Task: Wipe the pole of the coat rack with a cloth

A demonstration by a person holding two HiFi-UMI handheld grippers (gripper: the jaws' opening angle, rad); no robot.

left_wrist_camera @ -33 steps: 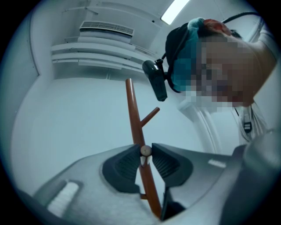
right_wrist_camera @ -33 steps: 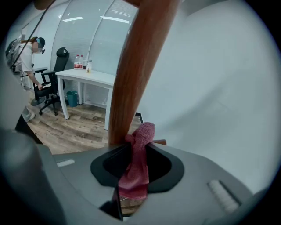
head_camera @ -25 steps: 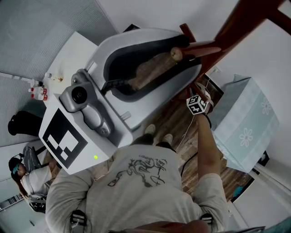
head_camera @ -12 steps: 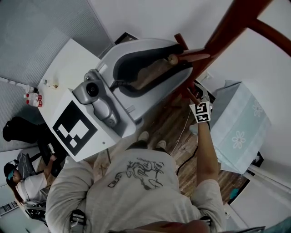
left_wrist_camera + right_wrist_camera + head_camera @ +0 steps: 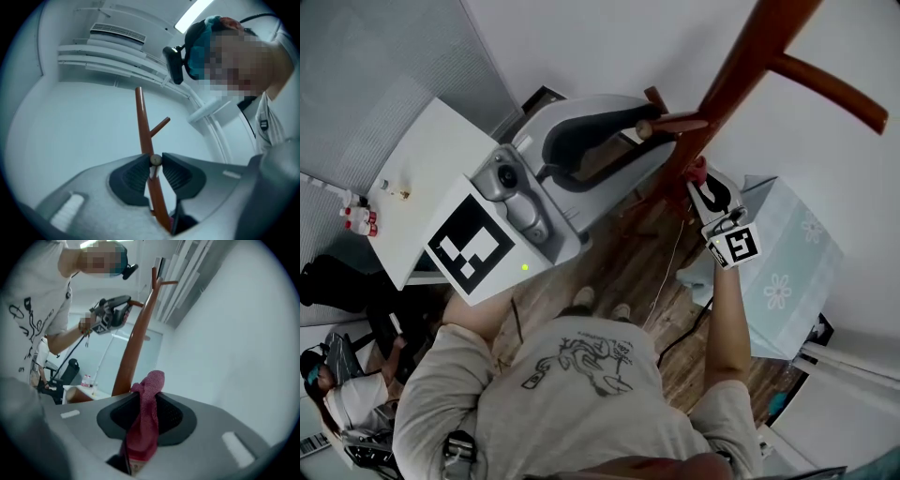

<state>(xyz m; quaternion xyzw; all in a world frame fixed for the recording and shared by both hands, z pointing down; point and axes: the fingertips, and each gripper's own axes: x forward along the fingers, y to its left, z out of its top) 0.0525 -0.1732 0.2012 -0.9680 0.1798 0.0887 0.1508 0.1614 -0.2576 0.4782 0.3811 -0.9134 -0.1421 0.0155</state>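
The brown wooden coat rack pole rises at the upper right, and a short peg sticks out to the left. My left gripper is shut on the round end of that peg, with the pole right behind its jaws. My right gripper is shut on a red cloth that hangs out past its jaws. The cloth sits against the pole just below the peg. In the right gripper view the pole stands just left of the cloth.
A white table with small bottles stands at the left. At the right is a pale blue flowered cover over a box. A person sits at the lower left. A cable trails over the wood floor.
My right gripper has risen along the pole with the red cloth, from low near the base to just under the peg. The left gripper has stayed on the peg.
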